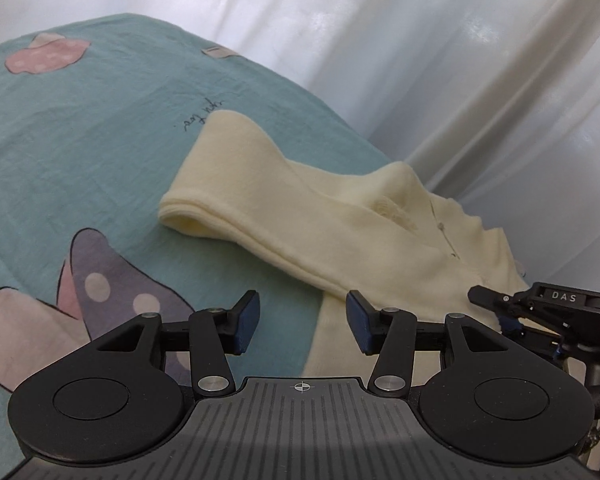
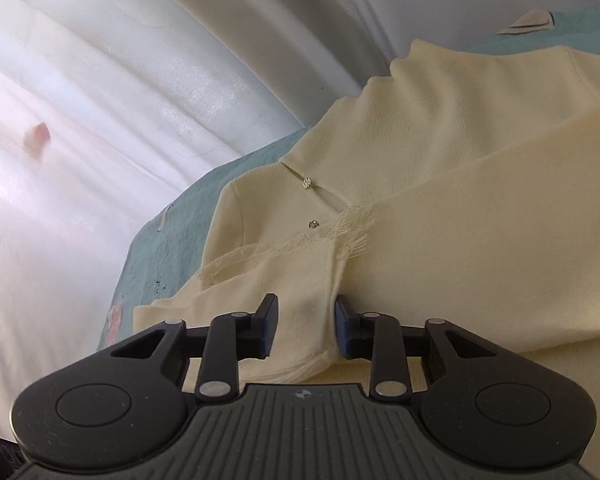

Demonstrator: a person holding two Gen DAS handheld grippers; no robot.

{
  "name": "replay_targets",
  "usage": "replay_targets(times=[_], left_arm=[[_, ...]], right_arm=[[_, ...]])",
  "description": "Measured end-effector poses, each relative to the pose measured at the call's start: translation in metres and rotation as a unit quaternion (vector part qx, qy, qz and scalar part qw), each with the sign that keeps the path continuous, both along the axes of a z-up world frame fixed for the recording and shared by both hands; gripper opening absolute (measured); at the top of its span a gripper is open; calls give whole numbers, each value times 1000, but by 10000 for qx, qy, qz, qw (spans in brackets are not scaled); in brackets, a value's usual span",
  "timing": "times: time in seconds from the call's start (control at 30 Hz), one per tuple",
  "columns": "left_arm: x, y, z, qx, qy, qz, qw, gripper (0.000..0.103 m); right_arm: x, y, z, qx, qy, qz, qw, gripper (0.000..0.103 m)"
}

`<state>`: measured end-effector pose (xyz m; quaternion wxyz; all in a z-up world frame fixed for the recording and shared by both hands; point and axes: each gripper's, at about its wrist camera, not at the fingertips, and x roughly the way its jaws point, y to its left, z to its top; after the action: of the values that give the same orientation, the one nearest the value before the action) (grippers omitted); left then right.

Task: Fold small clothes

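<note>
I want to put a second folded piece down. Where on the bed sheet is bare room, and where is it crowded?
Free: the teal sheet left of the cream garment, between its folded sleeve and the pink print, and in front of the left gripper. Crowded: the side by the white curtain, where the garment and the right gripper lie.

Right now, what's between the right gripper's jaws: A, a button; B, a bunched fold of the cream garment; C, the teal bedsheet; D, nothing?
B: in the right wrist view the right gripper has a bunched fold of the cream garment between its jaws, which look closed on it.
</note>
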<state>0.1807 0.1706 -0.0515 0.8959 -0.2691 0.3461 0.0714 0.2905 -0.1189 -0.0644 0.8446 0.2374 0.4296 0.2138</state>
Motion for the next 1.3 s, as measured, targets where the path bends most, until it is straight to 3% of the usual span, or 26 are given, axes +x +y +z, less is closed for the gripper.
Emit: replay_targets(times=[0.1, 0.17, 0.27, 0.4, 0.5, 0.63, 0.83, 0.9, 0.97, 1.07, 1.17, 1.23, 1.3], left_arm=[[5, -1, -1, 66, 31, -40, 10000, 53], [7, -2, 1, 201, 7, -49, 9998, 54], [13, -4, 4, 289, -59, -99, 9995, 55], [23, -9, 3, 282, -62, -183, 9994, 56], [32, -15, 3, 296, -46, -301, 9991, 56], [43, -24, 3, 356, 8, -502, 9981, 56], [51, -35, -1, 655, 133, -734, 9951, 56], [55, -37, -1, 737, 176, -757, 9942, 56], [58, -39, -1, 854, 177, -766, 9932, 57], [63, -40, 0, 1017, 197, -689, 9922, 57], [66, -40, -1, 1058, 227, -594, 9924, 57], [65, -39, 0, 1062, 211, -583, 9924, 57], [65, -38, 0, 1109, 250, -609, 9916, 57]], right_arm=[[-12, 6, 20, -518, -563, -21, 9971, 3], [-24, -10, 42, -836, -1117, -391, 9894, 3], [-36, -50, 57, -1420, -1491, -1028, 9732, 4], [-44, -106, 54, -1883, -1277, -1630, 9600, 4], [-51, -138, 45, -1948, -1065, -2026, 9538, 4], [-49, -160, 29, -1623, -640, -2084, 9624, 4], [-46, -170, 13, -999, -416, -2176, 9700, 9], [-43, -163, 17, -1206, -477, -2124, 9685, 4], [-53, -151, 36, -1655, -967, -2052, 9598, 4], [-60, -140, 54, -2410, -1544, -2161, 9335, 4], [-52, -143, 46, -2963, -1460, -2292, 9156, 1], [-49, -153, 40, -2890, -1307, -2351, 9187, 0], [-49, -162, 39, -2565, -1091, -2396, 9300, 0]])
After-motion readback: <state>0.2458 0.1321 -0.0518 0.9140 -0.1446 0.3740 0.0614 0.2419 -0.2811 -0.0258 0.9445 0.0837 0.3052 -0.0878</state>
